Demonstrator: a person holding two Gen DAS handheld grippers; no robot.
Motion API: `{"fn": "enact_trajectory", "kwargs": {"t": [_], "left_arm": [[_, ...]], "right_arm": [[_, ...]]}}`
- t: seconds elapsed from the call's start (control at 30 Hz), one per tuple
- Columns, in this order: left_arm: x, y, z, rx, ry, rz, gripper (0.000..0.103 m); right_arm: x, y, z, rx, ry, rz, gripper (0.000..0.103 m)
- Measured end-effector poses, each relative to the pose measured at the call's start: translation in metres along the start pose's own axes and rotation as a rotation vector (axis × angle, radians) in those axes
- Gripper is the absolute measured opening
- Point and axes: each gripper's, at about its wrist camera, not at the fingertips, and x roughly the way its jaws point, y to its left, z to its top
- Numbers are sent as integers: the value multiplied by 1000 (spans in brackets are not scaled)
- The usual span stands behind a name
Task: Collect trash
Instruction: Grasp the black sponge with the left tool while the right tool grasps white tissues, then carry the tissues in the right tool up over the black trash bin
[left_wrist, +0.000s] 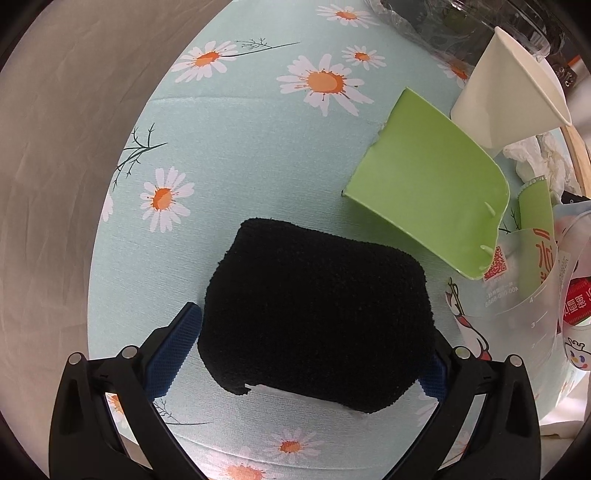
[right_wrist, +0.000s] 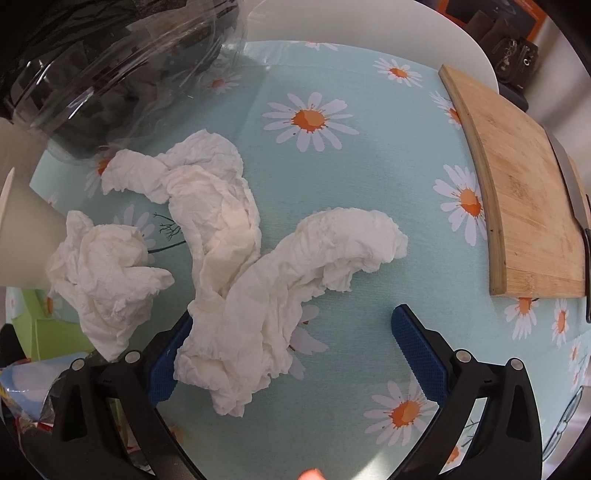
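In the left wrist view my left gripper (left_wrist: 314, 325) is shut on a black fuzzy sponge (left_wrist: 317, 317) that rests on the daisy tablecloth (left_wrist: 236, 147). A green carton piece (left_wrist: 428, 184), a white paper cup (left_wrist: 506, 96) and printed clear wrappers (left_wrist: 524, 280) lie to its right. In the right wrist view my right gripper (right_wrist: 295, 325) is open, its jaws wide apart around the near end of a crumpled white tissue (right_wrist: 295, 280). Two more crumpled tissues (right_wrist: 207, 184) (right_wrist: 107, 269) lie further left. A clear bin with a black bag (right_wrist: 110, 66) lies on its side at the far left.
A wooden cutting board (right_wrist: 524, 192) lies at the right with a knife along its far side. The paper cup (right_wrist: 22, 229) and green carton (right_wrist: 48, 328) show at the left edge of the right wrist view. The table's left edge (left_wrist: 110, 221) drops off to a grey floor.
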Motion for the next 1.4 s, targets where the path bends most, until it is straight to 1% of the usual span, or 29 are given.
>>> {"fn": "enact_trajectory", "kwargs": {"t": [0.13,0.17,0.3,0.4,0.43,0.47,0.5,0.53,0.57,0.6,0.63,0.67,0.7,0.83,0.93,1.07,1.17,1.27,1.33,1.4], "left_arm": [[5,1,2,-11,-30,2,99],[-1,-3,-1,-10,-33,1,99],[-3,-8,-1,-9,-54,1,99],[-4,-6,0,-18,-45,-4,99],[-4,-5,1,-26,-39,-4,99],[-10,-7,-2,-29,-38,-2,97],[-15,-7,-2,-35,-49,-3,92],[-21,-6,-2,-43,-71,-1,72],[-25,-2,-3,-76,-62,-10,69],[-27,4,-3,-124,-34,-67,69],[-30,9,-6,-162,-31,-113,69],[-32,13,-9,-184,-32,-123,69],[-35,17,-12,-193,-33,-107,69],[-50,28,-28,-185,-53,-37,69],[-66,33,-42,-173,-75,11,69],[-91,36,-58,-153,-115,66,69],[-105,37,-69,-145,-137,53,69],[-108,34,-78,-110,-141,88,69],[-105,28,-79,-93,-136,90,69],[-104,25,-88,-83,-123,89,69]], "right_arm": [[2,2,1,5,16,0,97],[2,3,1,4,16,0,97],[3,4,5,3,15,0,97],[5,5,7,-3,8,-3,96],[5,6,7,-5,6,-5,94],[3,8,7,-12,1,-4,89],[-2,13,5,-48,-21,6,58],[-10,21,4,-108,-44,24,17],[-13,29,2,-162,-35,17,19],[-15,33,0,-195,-28,25,18],[-18,33,-3,-210,-28,62,18],[-21,31,-7,-207,-30,81,18],[-27,28,-10,-199,-38,90,18],[-56,5,-24,-121,-84,186,18],[-77,-12,-34,-103,-134,184,18],[-102,-29,-44,-72,-180,190,19],[-116,-47,-57,-51,-203,198,19],[-128,-62,-72,-36,-224,207,19],[-136,-71,-77,-9,-239,251,19],[-143,-79,-83,11,-257,269,19]]}}
